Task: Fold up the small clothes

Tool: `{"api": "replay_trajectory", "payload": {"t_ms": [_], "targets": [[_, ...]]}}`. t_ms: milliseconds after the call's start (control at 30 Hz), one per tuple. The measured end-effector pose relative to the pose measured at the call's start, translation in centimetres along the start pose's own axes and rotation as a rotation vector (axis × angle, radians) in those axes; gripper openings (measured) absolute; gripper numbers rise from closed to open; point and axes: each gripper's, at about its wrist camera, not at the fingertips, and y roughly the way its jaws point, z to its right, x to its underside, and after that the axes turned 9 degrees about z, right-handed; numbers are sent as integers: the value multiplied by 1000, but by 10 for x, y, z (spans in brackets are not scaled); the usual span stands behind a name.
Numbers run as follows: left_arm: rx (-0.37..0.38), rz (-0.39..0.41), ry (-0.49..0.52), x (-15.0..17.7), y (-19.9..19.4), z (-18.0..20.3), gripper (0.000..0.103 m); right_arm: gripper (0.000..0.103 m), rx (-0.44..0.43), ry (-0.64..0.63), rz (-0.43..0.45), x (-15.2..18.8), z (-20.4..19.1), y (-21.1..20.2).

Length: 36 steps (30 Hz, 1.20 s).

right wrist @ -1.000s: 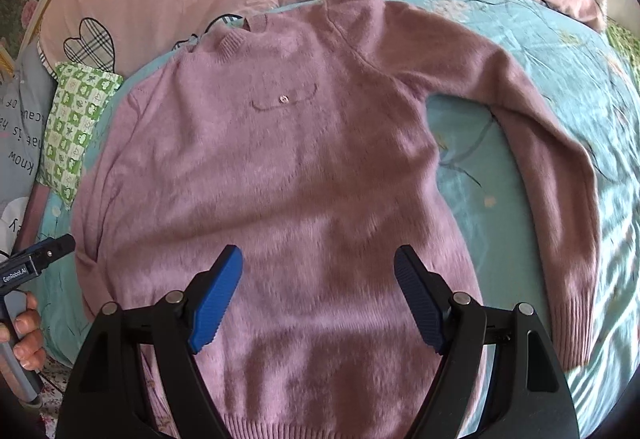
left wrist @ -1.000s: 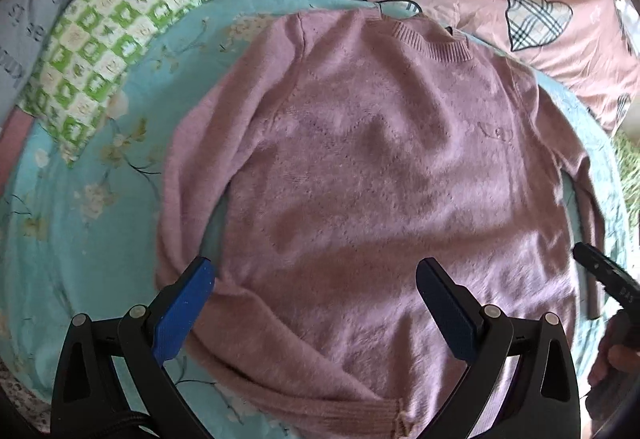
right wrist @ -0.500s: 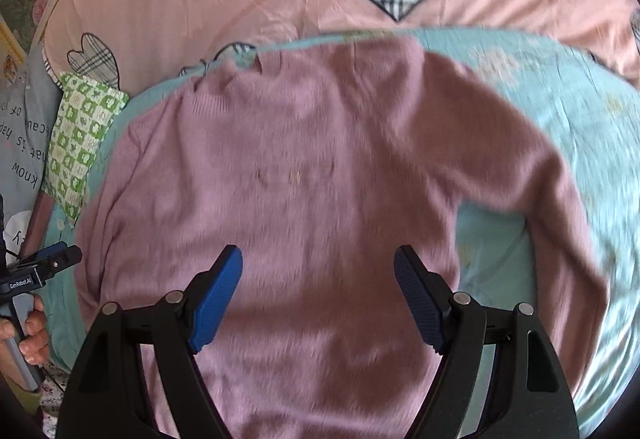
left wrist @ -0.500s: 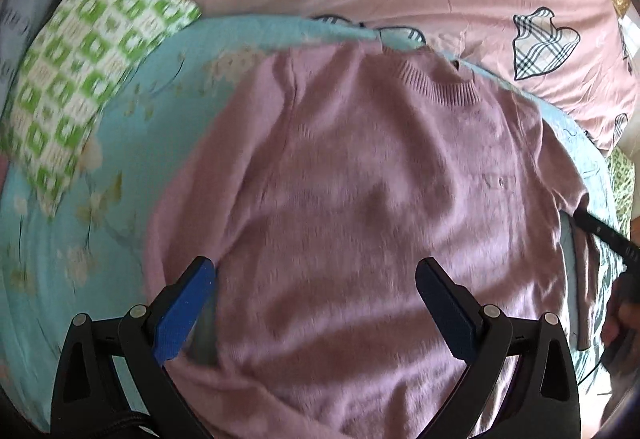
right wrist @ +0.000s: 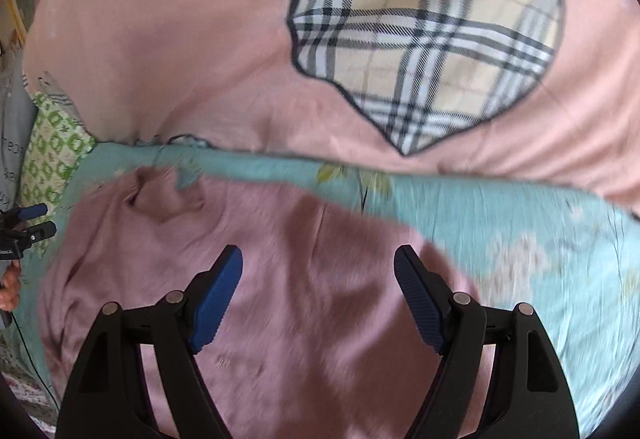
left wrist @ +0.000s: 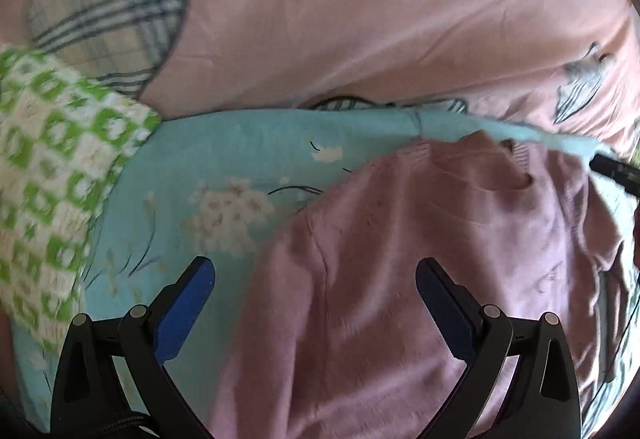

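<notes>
Though blurred, both hand-held grippers (left wrist: 316, 289) (right wrist: 318, 279) wide-jawed, seemingly above sweater (left wrist: 400, 279) shoulders.

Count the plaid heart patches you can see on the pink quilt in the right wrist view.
1 whole plaid heart, on the pink quilt above the right gripper. A dark-outlined scrap at the quilt's lower edge, behind the blue sheet, may be another, mostly hidden.

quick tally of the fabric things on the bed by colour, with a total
Pink: 2, the fuzzy pink knit sweater and the pink quilt with plaid hearts
Turquoise: 1, the floral turquoise sheet
Green and white: 1, the checked cloth
Total: 4
</notes>
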Motion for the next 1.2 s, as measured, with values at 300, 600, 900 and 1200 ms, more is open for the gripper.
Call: {"api": "replay_trajectory", "payload": {"t_ms": [300,600,900,1200], "targets": [[12,-155,27,-11,84,-8,92,64,-34,-178,-147,-7,-5,86],[-60,-64,125,-37,81,3,6,7,19,-102,-3,-12,13,64],[-77,-5,3,-38,54,22,26,29,81,102,-31,2,40,71],[66,35,-93,13,-26,33,54,51,66,332,89,74,72,-80]]}}
